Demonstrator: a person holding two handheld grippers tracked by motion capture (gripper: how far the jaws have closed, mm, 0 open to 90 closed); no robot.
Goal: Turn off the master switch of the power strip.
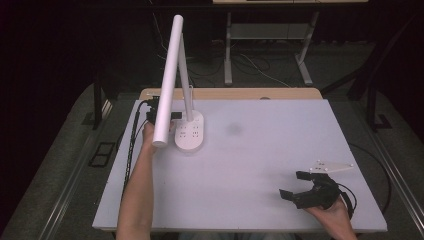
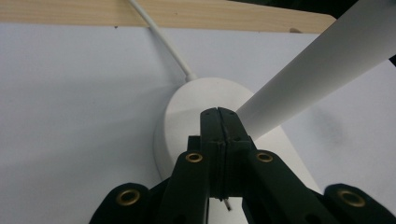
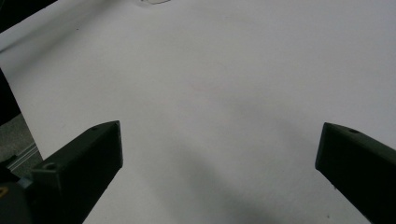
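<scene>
A white lamp (image 1: 189, 131) is seen on the white counter (image 1: 260, 165), near its far left corner. Its oval base (image 2: 187, 112) is laid flat, and its long white bar (image 1: 167, 80) is tilted up over it. A white cord (image 2: 161, 39) is joined to the back of the base. The left hand-held gripper (image 2: 218, 114) is held just over the base, with its jaws pressed together and nothing between them. The right hand-held gripper (image 1: 295, 184) is held low at the near right, well apart from the lamp, jaws spread wide and empty.
</scene>
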